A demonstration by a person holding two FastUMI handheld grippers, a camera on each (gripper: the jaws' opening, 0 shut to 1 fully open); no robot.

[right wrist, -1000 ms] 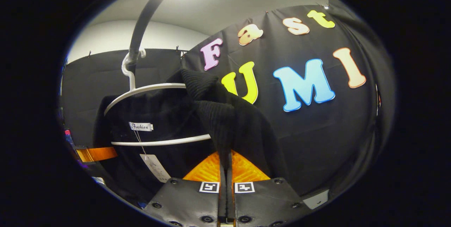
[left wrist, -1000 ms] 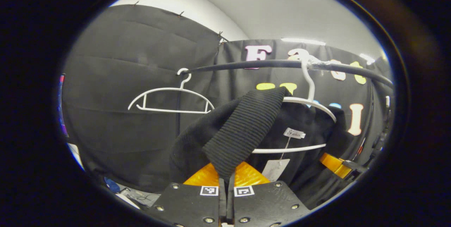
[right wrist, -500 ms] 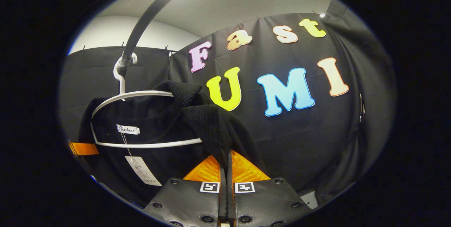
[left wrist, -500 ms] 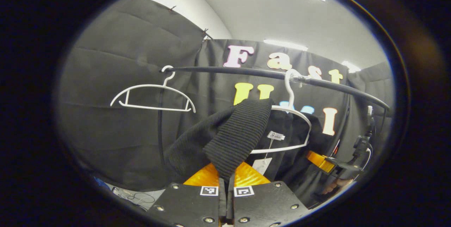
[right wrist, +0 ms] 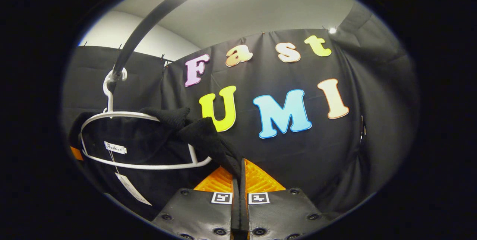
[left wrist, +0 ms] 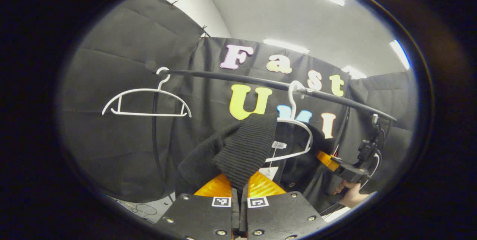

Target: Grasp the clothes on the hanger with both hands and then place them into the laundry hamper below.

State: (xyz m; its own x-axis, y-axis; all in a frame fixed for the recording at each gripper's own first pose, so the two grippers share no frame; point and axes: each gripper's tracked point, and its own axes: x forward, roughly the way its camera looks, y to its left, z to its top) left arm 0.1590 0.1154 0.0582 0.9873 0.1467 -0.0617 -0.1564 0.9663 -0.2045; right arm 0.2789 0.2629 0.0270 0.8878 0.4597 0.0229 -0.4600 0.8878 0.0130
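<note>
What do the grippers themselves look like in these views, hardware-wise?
Left gripper and right gripper match: flat black plates studded with screws, each with a pair of small square black-and-white fiducial tags, and ribbed wedge-shaped fingers. In the left gripper view the right gripper appears farther off, with a black body and cables above a bare hand.

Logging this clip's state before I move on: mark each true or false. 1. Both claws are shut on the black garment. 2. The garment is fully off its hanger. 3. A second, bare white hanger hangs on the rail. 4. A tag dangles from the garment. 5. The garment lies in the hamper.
1. True: left claw and right claw each pinch the black garment.
2. False: it still drapes over the white hanger.
3. True: bare hanger on the rail.
4. True: tag.
5. False: it hangs at the rail.
</note>
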